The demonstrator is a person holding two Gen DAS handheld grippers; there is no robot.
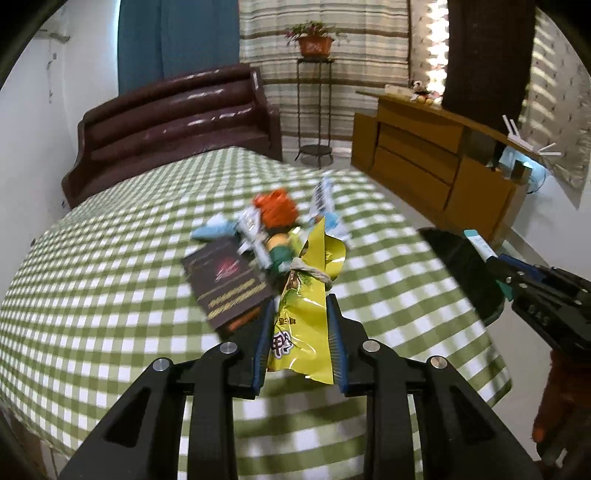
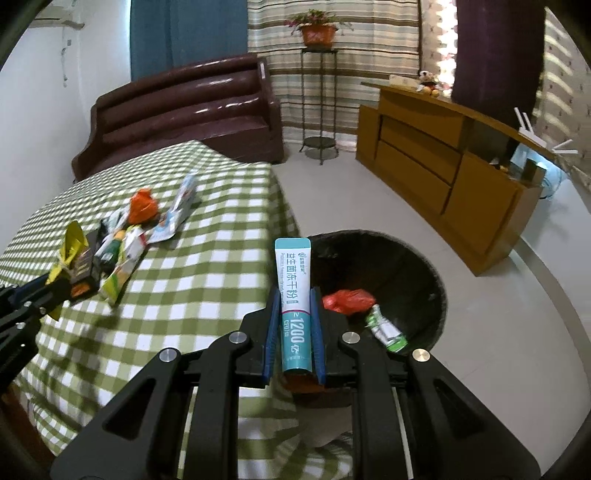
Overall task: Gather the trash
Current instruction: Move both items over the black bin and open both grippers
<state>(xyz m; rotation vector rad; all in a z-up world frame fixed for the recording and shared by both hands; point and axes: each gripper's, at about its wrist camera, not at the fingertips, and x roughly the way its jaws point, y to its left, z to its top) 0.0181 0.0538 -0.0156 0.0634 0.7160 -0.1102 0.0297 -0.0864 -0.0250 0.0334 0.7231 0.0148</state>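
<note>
My left gripper (image 1: pixel 300 308) is shut on a yellow snack bag (image 1: pixel 301 325), held above the green checked bed (image 1: pixel 110 277). Beyond it lies a blurred pile of trash: a dark brown packet (image 1: pixel 225 282), an orange wrapper (image 1: pixel 275 210) and white-blue sachets (image 1: pixel 323 192). My right gripper (image 2: pixel 293 295) is shut on a teal and white sachet (image 2: pixel 294 295), held over the near rim of a black bin (image 2: pixel 410 273) beside the bed. The bin holds a red wrapper (image 2: pixel 347 301) and a green-white wrapper (image 2: pixel 386 328). The left gripper (image 2: pixel 48 286) shows at the left of the right wrist view.
A dark brown headboard (image 2: pixel 184 107) stands at the far end of the bed. A wooden cabinet (image 2: pixel 443 166) runs along the right wall, with a router (image 2: pixel 526 129) on it. A metal plant stand (image 2: pixel 319 99) with a potted plant (image 2: pixel 317 29) is by the striped curtain.
</note>
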